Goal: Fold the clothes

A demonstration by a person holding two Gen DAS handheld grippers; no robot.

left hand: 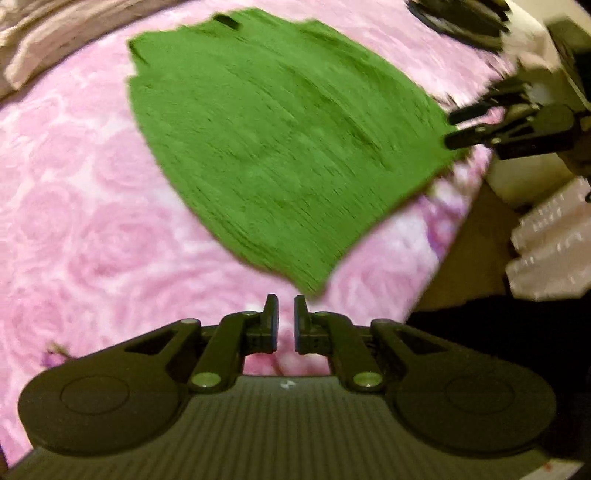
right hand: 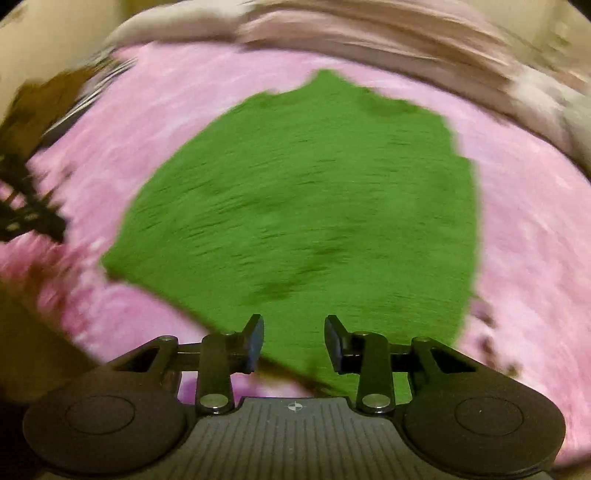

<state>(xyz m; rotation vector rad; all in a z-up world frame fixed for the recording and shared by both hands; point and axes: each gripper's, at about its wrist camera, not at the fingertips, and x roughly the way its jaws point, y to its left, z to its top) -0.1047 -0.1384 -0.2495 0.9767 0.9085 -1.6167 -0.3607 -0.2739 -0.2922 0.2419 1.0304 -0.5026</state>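
Note:
A green garment lies spread flat on a pink rose-patterned blanket, with a dark label near its far edge. My left gripper hovers over the blanket just short of the garment's near corner, its fingers a narrow gap apart with nothing between them. At the garment's right corner, my right gripper shows as two dark fingers. In the right wrist view the green garment fills the middle. There my right gripper stands wide open above the garment's near edge, holding nothing. Both views are blurred by motion.
Beige bedding is bunched along the far side of the bed. A dark object sits at the far right. Past the bed's right edge are brown floor and white plastic containers. My left gripper shows as a dark blur.

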